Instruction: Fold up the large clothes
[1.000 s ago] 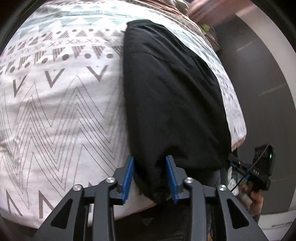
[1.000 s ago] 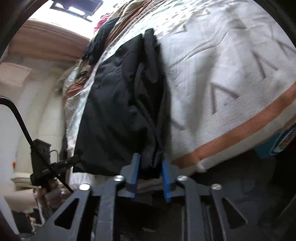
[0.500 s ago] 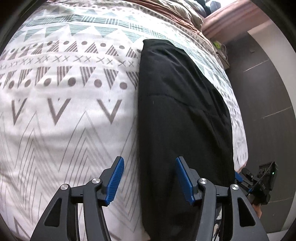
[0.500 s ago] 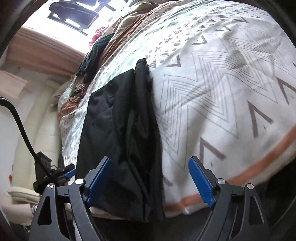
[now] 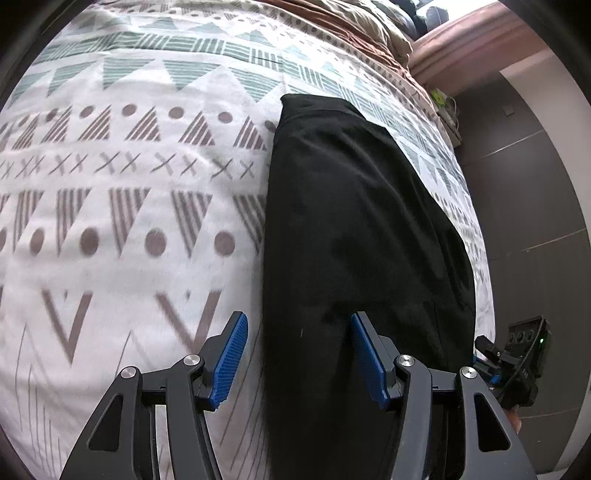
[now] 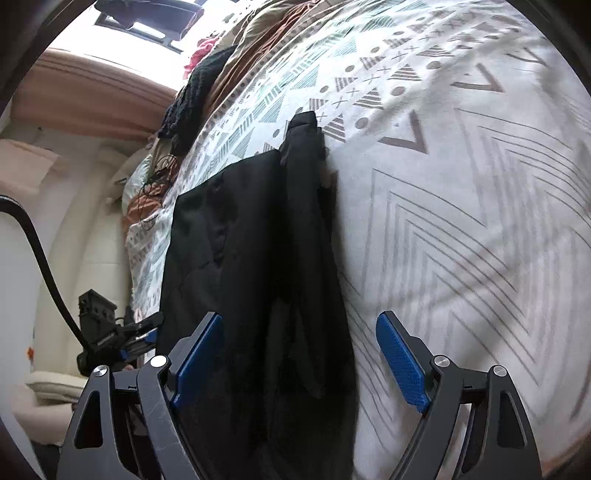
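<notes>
A long black garment (image 5: pixel 351 229) lies folded lengthwise on the patterned bed cover (image 5: pixel 129 221). My left gripper (image 5: pixel 298 321) hovers open over the garment's near left edge, and its blue pads (image 5: pixel 229 354) touch no cloth. In the right wrist view the same garment (image 6: pixel 251 240) shows a narrower folded strip along its right side. My right gripper (image 6: pixel 300 319) stands wide open above that near end, one finger over the black cloth and the other over the cover (image 6: pixel 461 221). Neither gripper holds anything.
A brown blanket and pillows (image 5: pixel 354 26) are bunched at the bed's far end, with a dark knitted heap (image 6: pixel 192 99) beside them. The bed edge drops to a dark floor (image 5: pixel 535 206) on the right of the left wrist view. A black cable (image 6: pixel 33 236) hangs at the left.
Both grippers were shut on the garment's near edge a second ago; they have let go, opened, and moved forward over the bed. The garment now lies flat.
</notes>
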